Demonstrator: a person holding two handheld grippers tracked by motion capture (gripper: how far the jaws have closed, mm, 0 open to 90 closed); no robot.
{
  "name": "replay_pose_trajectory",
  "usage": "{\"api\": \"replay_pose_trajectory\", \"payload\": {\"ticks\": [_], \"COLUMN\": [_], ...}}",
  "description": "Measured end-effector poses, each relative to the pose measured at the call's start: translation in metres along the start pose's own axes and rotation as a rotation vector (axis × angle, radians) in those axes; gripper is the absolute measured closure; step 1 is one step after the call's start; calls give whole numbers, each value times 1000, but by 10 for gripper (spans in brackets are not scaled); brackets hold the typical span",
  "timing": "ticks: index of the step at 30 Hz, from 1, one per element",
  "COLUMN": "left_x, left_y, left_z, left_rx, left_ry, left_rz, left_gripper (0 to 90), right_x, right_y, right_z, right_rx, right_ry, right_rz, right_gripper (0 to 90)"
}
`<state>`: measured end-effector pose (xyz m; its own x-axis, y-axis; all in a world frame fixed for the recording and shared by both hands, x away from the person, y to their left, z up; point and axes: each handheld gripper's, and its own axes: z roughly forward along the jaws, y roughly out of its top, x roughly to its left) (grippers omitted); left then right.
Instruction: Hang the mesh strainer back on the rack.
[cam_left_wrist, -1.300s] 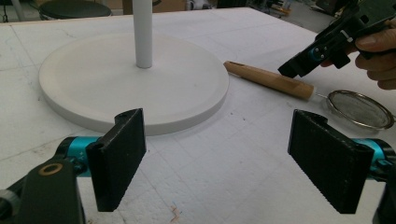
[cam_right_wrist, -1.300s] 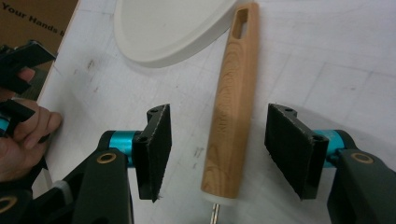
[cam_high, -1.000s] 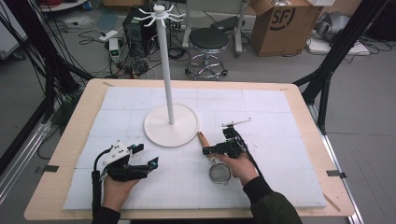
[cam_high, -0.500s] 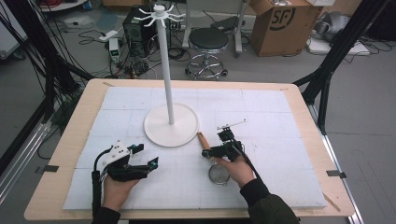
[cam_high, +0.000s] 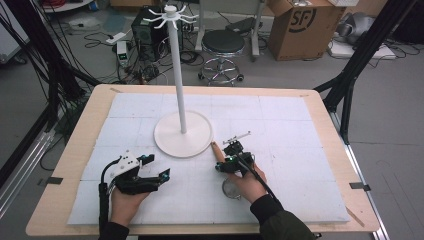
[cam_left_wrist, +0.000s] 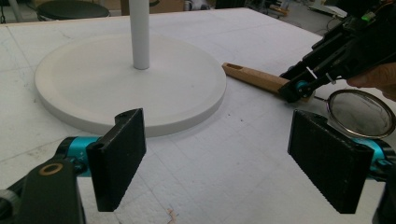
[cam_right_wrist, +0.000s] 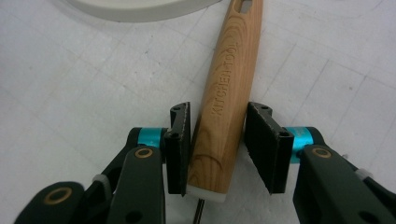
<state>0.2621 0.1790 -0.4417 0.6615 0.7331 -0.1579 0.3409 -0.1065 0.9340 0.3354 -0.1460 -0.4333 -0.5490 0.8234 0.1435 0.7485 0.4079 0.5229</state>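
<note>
One stand, one strainer and two grippers are on the white mat in the high view; the strainer lies beside the stand's base, handle toward it. In the left gripper view, the left gripper is wide apart and empty – the mesh bowl is at right. In the right gripper view, the right gripper has its jaws on either side of the wooden handle, left one touching, right one a little off it; its long axis runs away from the camera.

Strainer lies right of stand base, on table.
</note>
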Motion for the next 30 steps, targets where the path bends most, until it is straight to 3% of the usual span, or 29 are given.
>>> {"api": "replay_pose_trajectory", "payload": {"ticks": [8, 12, 14, 17, 22, 27, 30], "left_x": [0, 0, 0, 1, 2, 2, 2], "left_y": [0, 0, 0, -1, -1, -1, -1], "left_z": [1, 0, 0, -1, -2, -3, -3], "left_rx": [3, 4, 0, 5, 3, 1, 0], "left_ry": [0, 1, 3, 6, 7, 9, 9], "left_rz": [-1, 2, -4, -5, -7, -10, -10], "left_gripper": [199, 199, 199, 199, 199, 199, 199], "right_x": [6, 4, -2, -8, -19, -25, -32], "right_y": [0, 1, 1, 3, 5, 4, 1], "right_z": [1, 0, -1, -1, -3, -7, -13], "right_rx": [6, 10, 11, 22, 36, 53, 36], "right_ry": [-45, -34, -16, 31, 101, 128, 143], "right_rz": [-29, -14, -6, -6, 34, 35, 54], "right_gripper": [612, 646, 698, 701, 702, 706, 706]}}
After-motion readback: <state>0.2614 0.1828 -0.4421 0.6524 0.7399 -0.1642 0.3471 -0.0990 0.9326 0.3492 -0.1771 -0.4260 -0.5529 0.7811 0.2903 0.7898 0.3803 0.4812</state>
